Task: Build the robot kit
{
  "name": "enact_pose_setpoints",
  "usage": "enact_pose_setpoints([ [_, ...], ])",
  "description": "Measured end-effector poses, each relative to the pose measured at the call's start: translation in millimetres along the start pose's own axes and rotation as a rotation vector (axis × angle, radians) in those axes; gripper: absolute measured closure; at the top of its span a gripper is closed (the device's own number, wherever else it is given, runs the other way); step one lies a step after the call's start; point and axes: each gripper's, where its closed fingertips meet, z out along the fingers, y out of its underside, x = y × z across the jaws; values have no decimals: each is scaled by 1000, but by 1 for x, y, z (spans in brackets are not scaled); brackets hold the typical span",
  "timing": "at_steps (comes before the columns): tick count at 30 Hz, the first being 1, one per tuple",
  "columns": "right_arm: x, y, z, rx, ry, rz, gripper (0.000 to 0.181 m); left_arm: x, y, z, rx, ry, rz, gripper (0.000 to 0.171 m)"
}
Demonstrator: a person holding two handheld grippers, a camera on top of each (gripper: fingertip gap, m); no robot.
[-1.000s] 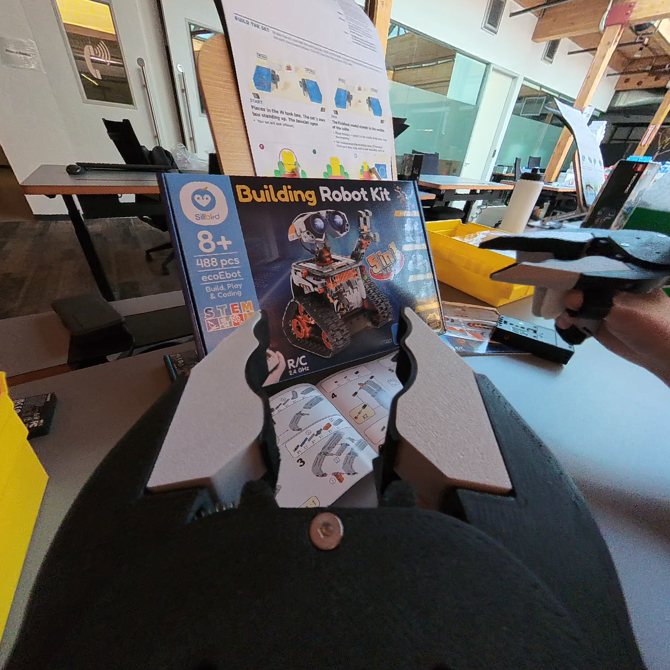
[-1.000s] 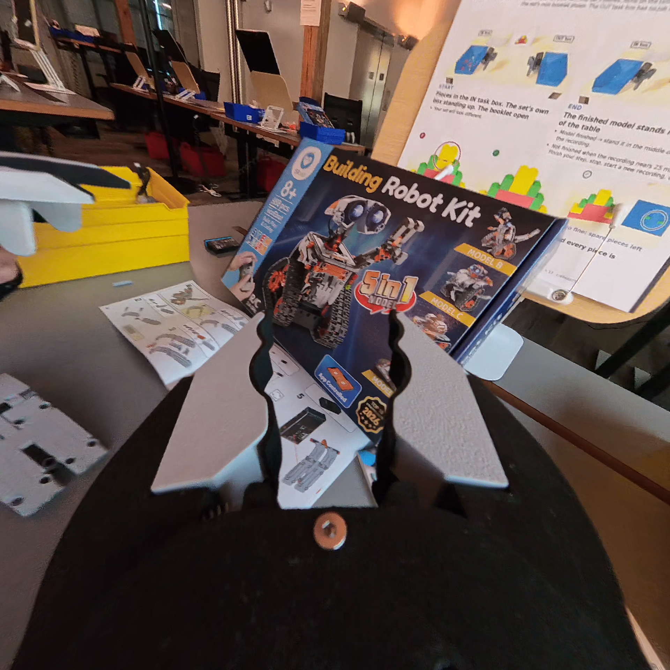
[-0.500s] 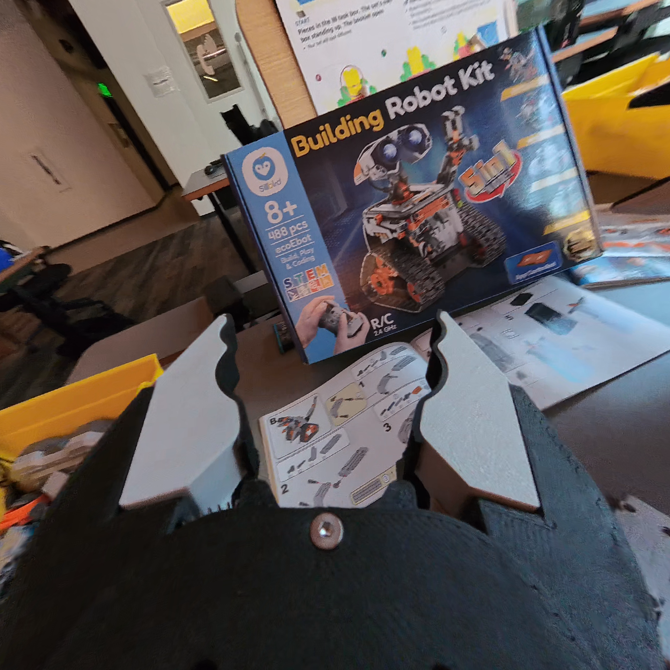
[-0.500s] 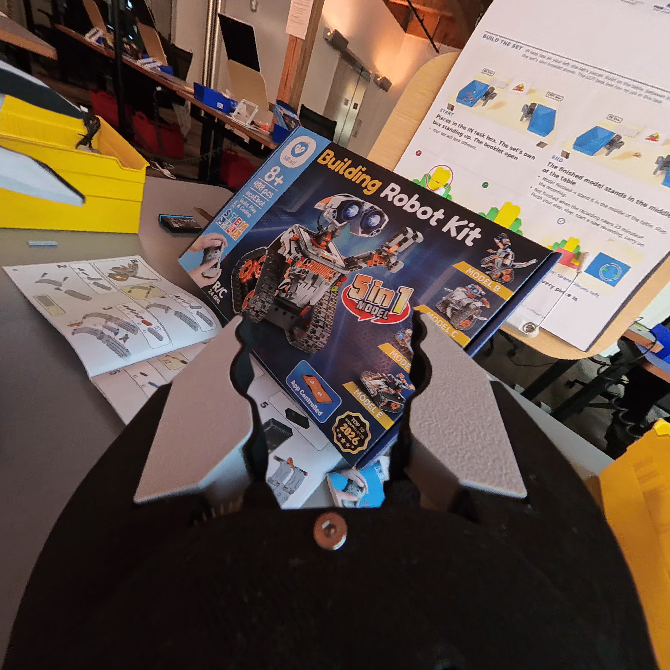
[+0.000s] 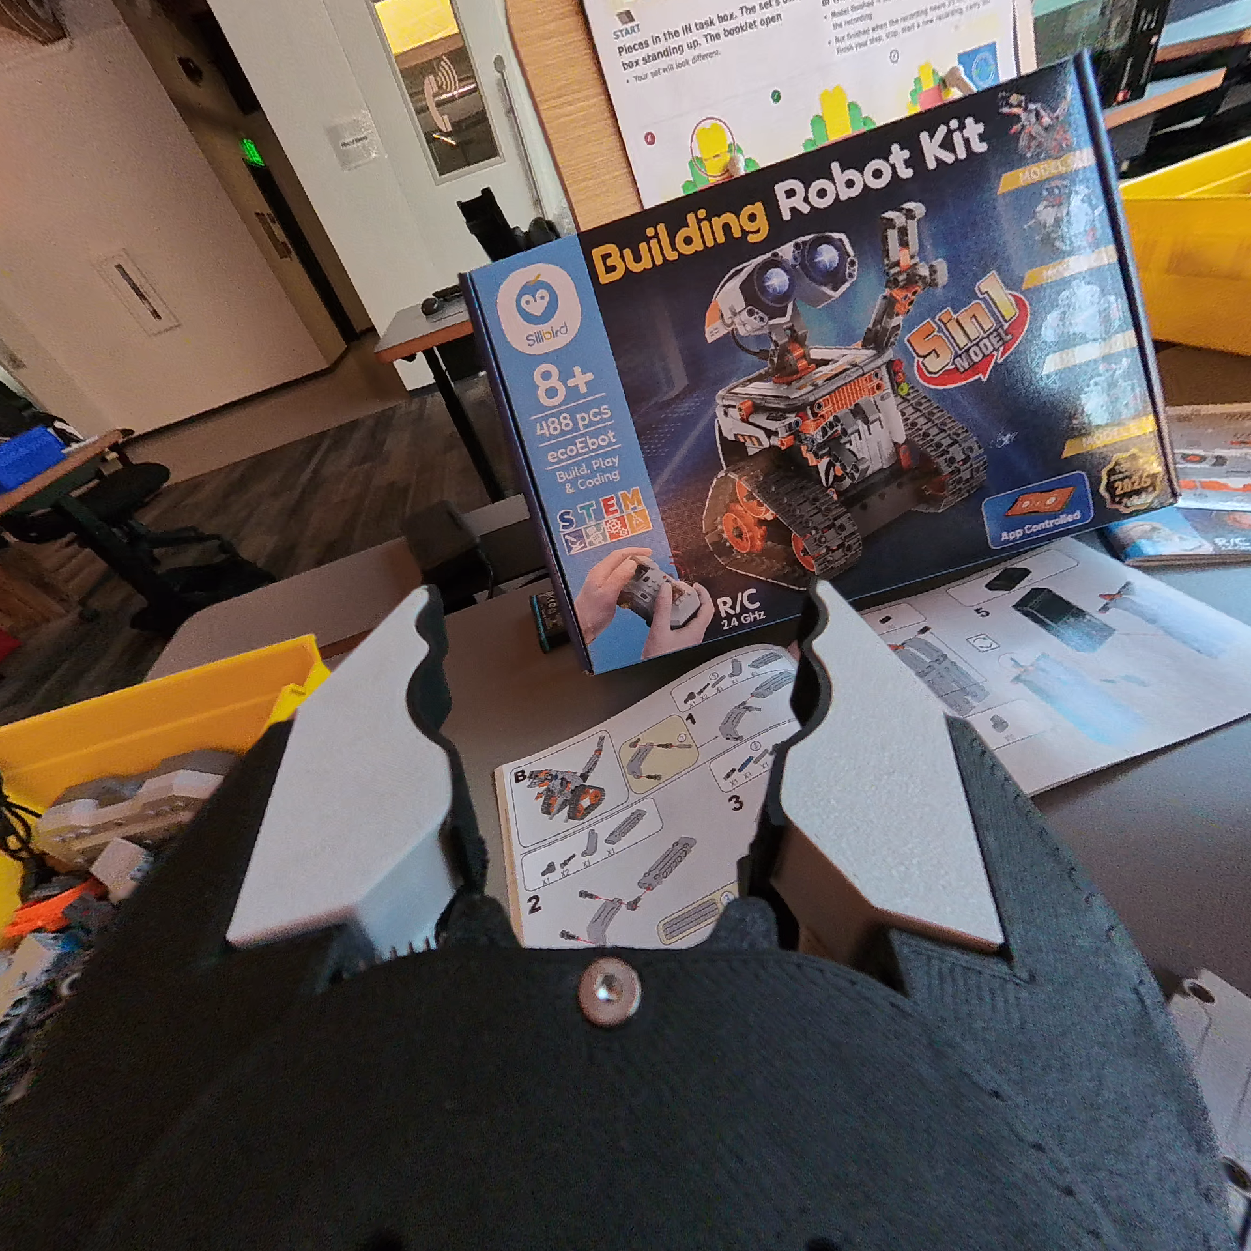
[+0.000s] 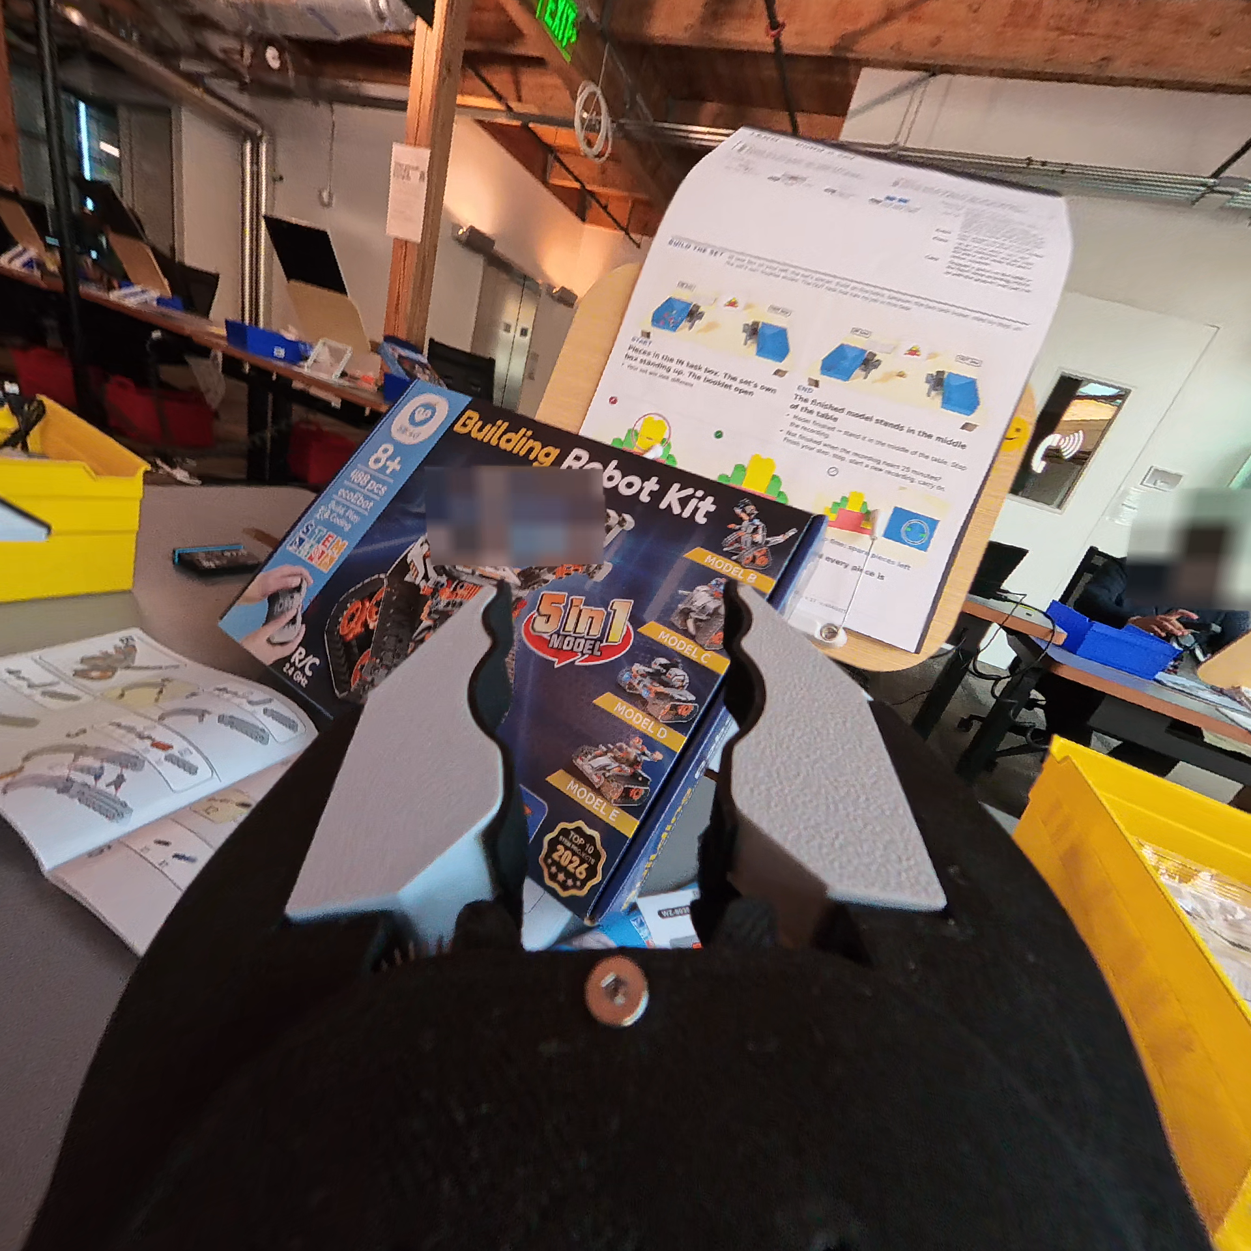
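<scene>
- A grey table point(image 5: 1151, 853) is standing in a workshop with wooden beams.
- One robot kit box point(image 5: 812, 420) and one open instruction booklet point(image 5: 629, 812) are sitting there.
- Left gripper point(image 5: 619, 626) and right gripper point(image 6: 612, 596) are both gaping, empty.

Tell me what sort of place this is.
Most likely a shared workshop or lab in a converted industrial building, set up for building toy kits. A boxed building set stands on a grey table by an open instruction booklet and yellow parts bins; exposed timber beams run overhead.
</scene>
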Motion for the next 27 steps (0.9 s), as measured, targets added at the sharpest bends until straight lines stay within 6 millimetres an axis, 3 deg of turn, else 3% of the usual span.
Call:
enact_pose_setpoints([
  [2,5,-5,-3,27,10,31,126,0,0,0,7,20,-39,71],
  [4,8,-9,-6,49,17,53,129,11,2,0,0,125,-88,86],
  [5,10,-10,-7,57,19,59,130,26,5,-1,-24,248,-123,91],
  [7,11,-9,-6,57,16,69,130,61,16,-12,-141,531,-200,78],
  [10,11,-4,-4,36,4,85,130,102,40,-50,-387,842,-146,73],
  [13,7,1,0,16,-23,96,130,119,64,-76,-499,864,88,62],
  [16,3,7,3,-13,-52,103,129,132,85,-98,-548,856,248,64],
  [21,-4,12,5,-38,-84,103,129,141,101,-112,-542,857,258,77],
  [27,-6,15,6,-50,-104,99,129,125,115,-111,-595,832,276,107],
])
